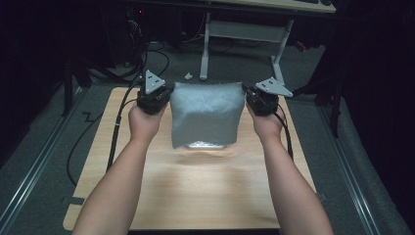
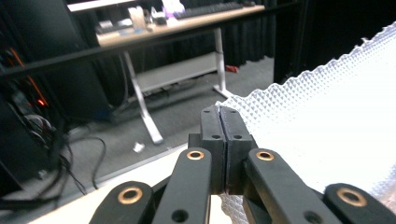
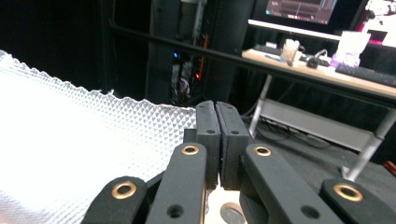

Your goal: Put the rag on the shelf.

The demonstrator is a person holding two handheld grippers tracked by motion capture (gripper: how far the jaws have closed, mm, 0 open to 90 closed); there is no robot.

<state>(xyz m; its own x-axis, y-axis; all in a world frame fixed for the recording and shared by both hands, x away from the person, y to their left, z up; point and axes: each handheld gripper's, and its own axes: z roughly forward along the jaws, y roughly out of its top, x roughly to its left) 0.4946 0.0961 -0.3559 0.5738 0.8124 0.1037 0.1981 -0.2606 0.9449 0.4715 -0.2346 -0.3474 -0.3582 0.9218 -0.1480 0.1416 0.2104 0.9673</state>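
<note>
Sheet: silvery, diamond-embossed foil sheet (image 1: pixel 207 114) held up above the light wooden table (image 1: pixel 195 196).
Left gripper (image 1: pixel 169 93): jaws clamped on its upper left corner.
Right gripper (image 1: pixel 246 91): jaws clamped on its upper right corner.

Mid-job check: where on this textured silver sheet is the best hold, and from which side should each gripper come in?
Grip the silver embossed sheet at its two top corners, each gripper coming from its own outer side. That is how it is held now: the left gripper and right gripper are shut on the corners, jaws pinching the thin edge. It is limp, so it hangs flat between them, its bottom edge near the wooden table.
</note>
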